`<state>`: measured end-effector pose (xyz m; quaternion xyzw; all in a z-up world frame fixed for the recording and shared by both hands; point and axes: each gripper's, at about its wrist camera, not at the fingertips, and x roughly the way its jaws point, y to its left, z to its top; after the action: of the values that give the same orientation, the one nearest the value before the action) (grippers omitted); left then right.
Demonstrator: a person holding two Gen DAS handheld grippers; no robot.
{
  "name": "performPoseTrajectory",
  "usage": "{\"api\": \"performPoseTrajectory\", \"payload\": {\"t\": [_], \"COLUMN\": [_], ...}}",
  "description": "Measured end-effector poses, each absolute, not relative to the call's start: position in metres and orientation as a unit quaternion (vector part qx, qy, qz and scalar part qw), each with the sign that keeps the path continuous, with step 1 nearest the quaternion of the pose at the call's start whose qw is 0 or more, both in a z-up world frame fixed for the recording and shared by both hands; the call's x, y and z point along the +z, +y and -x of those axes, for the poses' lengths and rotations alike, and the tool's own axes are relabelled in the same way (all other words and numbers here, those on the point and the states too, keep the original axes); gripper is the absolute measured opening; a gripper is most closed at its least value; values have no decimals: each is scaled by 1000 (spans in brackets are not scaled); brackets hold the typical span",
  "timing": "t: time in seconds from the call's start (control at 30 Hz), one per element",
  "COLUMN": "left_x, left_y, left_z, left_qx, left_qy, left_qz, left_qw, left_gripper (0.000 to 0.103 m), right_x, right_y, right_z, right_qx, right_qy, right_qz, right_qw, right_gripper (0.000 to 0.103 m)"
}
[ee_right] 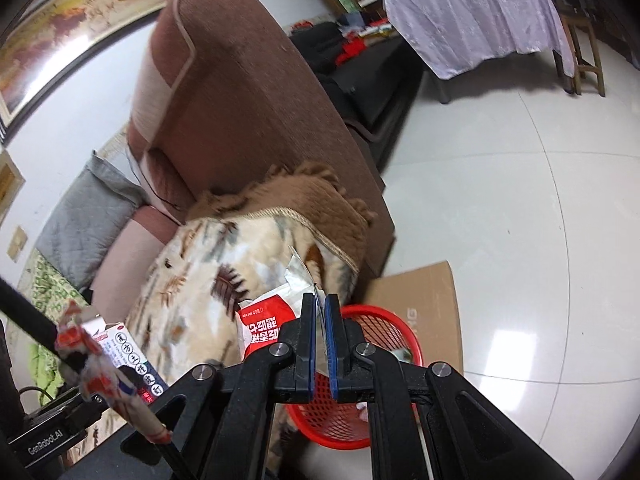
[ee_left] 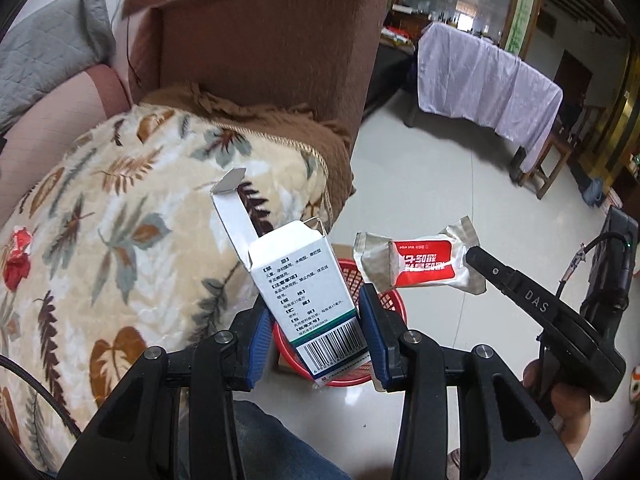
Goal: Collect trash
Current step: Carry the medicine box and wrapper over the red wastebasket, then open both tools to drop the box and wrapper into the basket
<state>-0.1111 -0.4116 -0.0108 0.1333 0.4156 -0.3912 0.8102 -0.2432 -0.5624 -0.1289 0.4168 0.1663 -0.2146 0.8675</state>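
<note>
- L gripper (ee_left: 316,328), black w/ blue pads, at 6 o'clock of left wrist view: tongs clamped on the lower end of a white cardboard medicine box (ee_left: 304,292) w/ black print + barcode. Box stands nearly upright, top flap open, pointing to 11 o'clock.
- R gripper (ee_right: 320,320), same build, at 6 o'clock of right wrist view: tongs narrow, pinching the silver edge of a red-and-white foil snack wrapper (ee_right: 268,320); wrapper hangs out toward 9 o'clock of the pads.
- In left view the wrapper (ee_left: 424,266) sits at 3 o'clock of the box, close but apart, held by the R gripper tip (ee_left: 478,256).
- Red plastic mesh basket (ee_left: 384,308) on the floor, below/behind both items; in right view it lies right under the tongs at 6 o'clock. Something pale inside, can't tell what.
- Flat brown cardboard sheet (ee_right: 420,292) under the basket, on glossy pale tile floor (ee_right: 500,200).
- Cream leaf-print fleece blanket (ee_left: 120,220) over a brown-pink sofa (ee_left: 260,40), at 9 o'clock of the box.
- Crumpled red-white scrap (ee_left: 18,260) on the blanket, far 9 o'clock.
- Table w/ lilac cloth (ee_left: 480,76) at 1 o'clock, well apart.
</note>
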Motion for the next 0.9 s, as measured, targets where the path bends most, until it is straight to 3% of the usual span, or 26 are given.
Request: {"api": "performPoseTrajectory", "payload": {"t": [0.37, 0.43, 0.5, 0.7, 0.77, 0.83, 0.9], "left_x": [-59, -66, -67, -49, -36, -22, -7], "left_y": [-447, -449, -444, -418, -400, -379, -356], "left_z": [88, 87, 87, 82, 77, 74, 72], "left_qx": [-408, -410, -416, -410, -401, -391, -382], "left_qy": [467, 477, 477, 463, 453, 443, 429], "left_qz": [-150, -154, -145, -119, -103, -85, -64], "left_qw": [770, 762, 761, 777, 789, 802, 816], "left_gripper": [46, 50, 57, 61, 63, 64, 68], "right_x": [-162, -167, -167, -148, -138, -122, -110], "right_y": [-573, -575, -576, -564, -556, -543, -532], "right_z": [227, 227, 230, 228, 226, 224, 220], "right_qx": [-215, -201, -198, -180, -163, -143, -126], "right_qy": [198, 194, 188, 174, 166, 154, 146], "right_qz": [-449, -466, -470, -458, -449, -432, -420], "right_qw": [845, 839, 839, 853, 863, 877, 887], "right_gripper": [11, 29, 38, 39, 45, 60, 64]}}
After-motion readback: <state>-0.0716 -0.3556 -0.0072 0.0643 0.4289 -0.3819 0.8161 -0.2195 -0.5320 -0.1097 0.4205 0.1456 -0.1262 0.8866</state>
